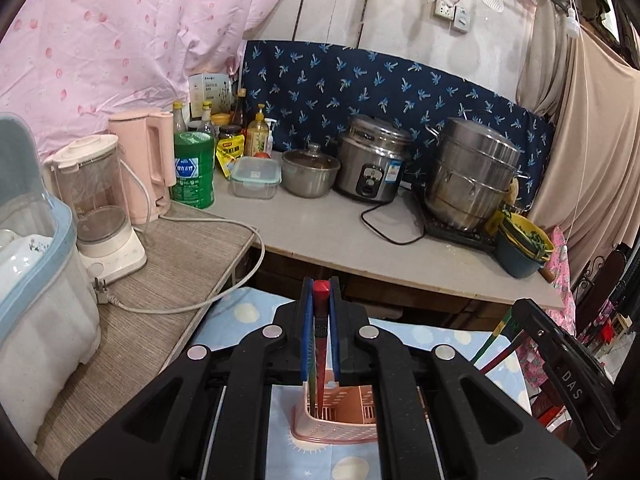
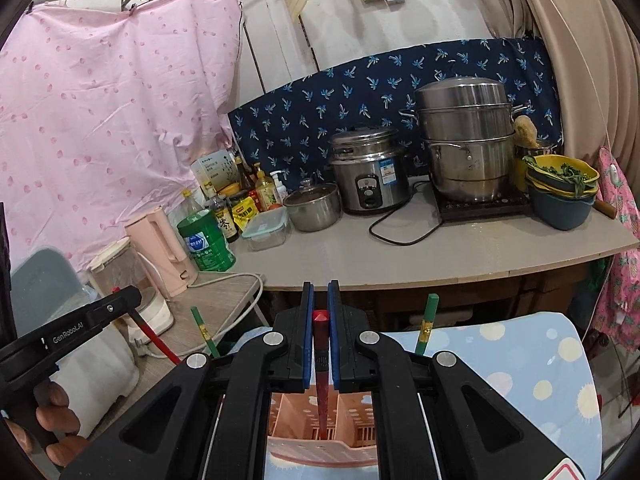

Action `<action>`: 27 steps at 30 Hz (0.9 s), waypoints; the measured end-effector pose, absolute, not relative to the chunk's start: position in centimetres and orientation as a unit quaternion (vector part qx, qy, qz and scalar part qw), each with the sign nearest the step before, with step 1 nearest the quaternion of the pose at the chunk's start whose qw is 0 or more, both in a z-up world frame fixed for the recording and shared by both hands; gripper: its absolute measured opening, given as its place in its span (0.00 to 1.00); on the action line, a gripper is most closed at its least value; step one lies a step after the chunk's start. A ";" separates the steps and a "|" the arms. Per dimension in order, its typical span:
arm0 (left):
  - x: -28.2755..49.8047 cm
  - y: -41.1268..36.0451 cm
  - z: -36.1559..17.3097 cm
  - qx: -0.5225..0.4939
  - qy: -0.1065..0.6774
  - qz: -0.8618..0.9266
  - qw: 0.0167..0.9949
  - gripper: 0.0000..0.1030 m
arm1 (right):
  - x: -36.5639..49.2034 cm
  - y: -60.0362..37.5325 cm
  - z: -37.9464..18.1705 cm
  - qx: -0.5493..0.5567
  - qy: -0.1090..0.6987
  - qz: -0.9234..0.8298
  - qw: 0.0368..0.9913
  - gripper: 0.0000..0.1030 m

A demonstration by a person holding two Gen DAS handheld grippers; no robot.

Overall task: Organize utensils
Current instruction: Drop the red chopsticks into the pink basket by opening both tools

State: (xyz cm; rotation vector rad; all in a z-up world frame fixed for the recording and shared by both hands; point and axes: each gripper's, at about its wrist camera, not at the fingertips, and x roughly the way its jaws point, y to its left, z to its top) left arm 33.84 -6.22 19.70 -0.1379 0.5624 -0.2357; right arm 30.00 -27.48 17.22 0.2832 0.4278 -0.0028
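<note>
- Left wrist view: the left gripper [image 1: 320, 300] was seen pinching a red chopstick [image 1: 320, 344] between its blue pads [image 1: 307, 332], the stick held nearly upright with its tip lowered into a pink perforated utensil basket [image 1: 320, 428].
- The basket was set on a blue cloth with pale dots [image 1: 240, 316].
- At the right edge, the right gripper's black body [image 1: 560, 368] was visible, with a green chopstick [image 1: 490, 342] and another red one leaning beside it.
- Behind, a rice cooker [image 1: 372, 160], a steel steamer pot [image 1: 472, 172] and a pink kettle [image 1: 144, 164] were lined along the counter.
- Right wrist view: the right gripper [image 2: 320, 300] was closed on a second red chopstick [image 2: 321, 360], its tip inside a compartment of the same basket [image 2: 320, 452].
- Two green chopsticks [image 2: 426, 324] were seen standing to either side of the jaws.
- The left gripper [image 2: 80, 320] was held at the left edge by a hand [image 2: 52, 416].
</note>
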 end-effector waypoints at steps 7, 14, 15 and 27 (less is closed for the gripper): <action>33.2 -6.0 19.1 -0.063 0.277 -0.113 0.952 0.13 | 29.0 -28.2 16.7 0.149 0.212 -0.010 0.966 0.10; 31.3 -5.6 19.4 -0.059 0.275 -0.108 0.954 0.23 | 26.1 -28.3 17.5 0.149 0.205 -0.009 0.967 0.11; 30.9 -5.5 19.4 -0.056 0.275 -0.107 0.954 0.23 | 25.6 -28.2 17.6 0.149 0.205 -0.007 0.967 0.11; 25.1 -4.4 16.9 -0.031 0.305 -0.107 0.946 0.25 | 18.0 -26.7 15.3 0.141 0.231 0.003 0.963 0.12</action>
